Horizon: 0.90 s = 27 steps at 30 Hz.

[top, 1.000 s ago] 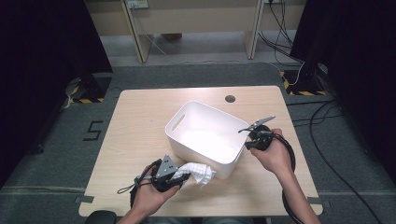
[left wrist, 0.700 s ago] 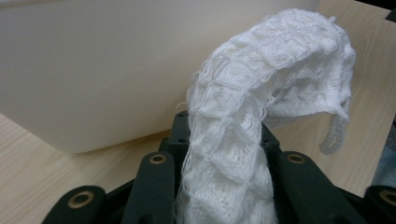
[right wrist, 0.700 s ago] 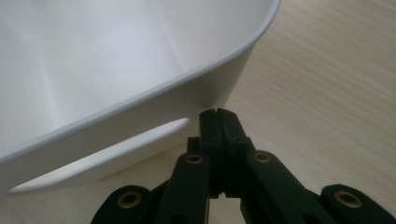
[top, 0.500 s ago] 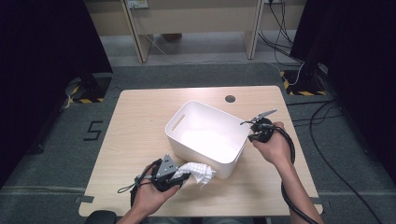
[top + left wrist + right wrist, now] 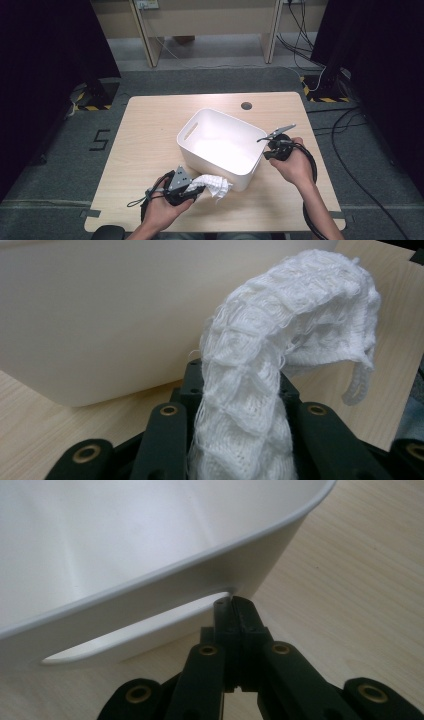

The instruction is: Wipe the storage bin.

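Cloth (image 5: 212,185), white and knitted, is clamped between the jaws of the left gripper (image 5: 192,189) at the near side of the table (image 5: 150,130), just beside the near wall of the bin (image 5: 220,142). In the left gripper view the cloth (image 5: 280,365) rises from between the jaws and flops over to the right, its free end hanging clear of the wood, with the bin's white wall (image 5: 100,315) close behind it. That hand and its hold look the same as in the earlier high views.

What has shifted, slightly, is the right gripper (image 5: 275,147). A second ago it sat at the bin's right wall, a little nearer the person; now it lies a touch farther along that wall, toward the right-hand corner. Its jaws are pressed together with nothing between them, and in the right gripper view the tips (image 5: 232,607) sit at the end of the handle slot, touching or almost touching the wall (image 5: 150,595).

My reading is that the right hand is settling in to steady the bin, perhaps by hooking the slot, so the left can lift the cloth over the near rim and drop it in. The cloth is not yet inside.
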Each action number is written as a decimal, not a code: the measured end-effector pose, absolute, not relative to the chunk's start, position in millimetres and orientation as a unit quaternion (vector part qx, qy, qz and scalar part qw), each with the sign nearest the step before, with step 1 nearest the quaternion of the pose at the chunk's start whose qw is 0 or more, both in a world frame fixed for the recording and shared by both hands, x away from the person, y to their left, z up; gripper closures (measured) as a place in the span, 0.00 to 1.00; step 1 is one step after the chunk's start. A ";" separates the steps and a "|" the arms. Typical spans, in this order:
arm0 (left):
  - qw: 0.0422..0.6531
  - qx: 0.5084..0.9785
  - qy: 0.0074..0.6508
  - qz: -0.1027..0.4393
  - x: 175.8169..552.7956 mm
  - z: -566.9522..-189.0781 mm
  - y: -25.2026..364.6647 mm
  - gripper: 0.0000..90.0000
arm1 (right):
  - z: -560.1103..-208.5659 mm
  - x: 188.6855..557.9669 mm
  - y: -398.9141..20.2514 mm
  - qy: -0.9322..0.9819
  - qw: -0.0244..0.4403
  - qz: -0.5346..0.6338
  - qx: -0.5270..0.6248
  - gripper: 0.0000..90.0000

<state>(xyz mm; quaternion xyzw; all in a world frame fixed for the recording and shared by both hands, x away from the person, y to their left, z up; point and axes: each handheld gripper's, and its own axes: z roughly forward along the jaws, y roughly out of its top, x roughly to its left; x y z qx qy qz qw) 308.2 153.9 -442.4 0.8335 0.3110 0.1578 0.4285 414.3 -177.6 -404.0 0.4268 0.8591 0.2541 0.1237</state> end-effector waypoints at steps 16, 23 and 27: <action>0.430 0.832 0.313 0.159 308.4 -443.0 154.7 0.76 | -401.5 423.2 -177.9 0.853 0.136 0.257 0.433 1.00; 0.429 0.832 0.313 0.159 308.6 -442.9 155.1 0.76 | -401.3 443.9 -181.8 0.843 0.150 0.262 0.445 1.00; 0.428 0.833 0.313 0.158 308.7 -442.5 156.1 0.76 | -402.0 446.2 -179.0 0.843 0.153 0.260 0.445 1.00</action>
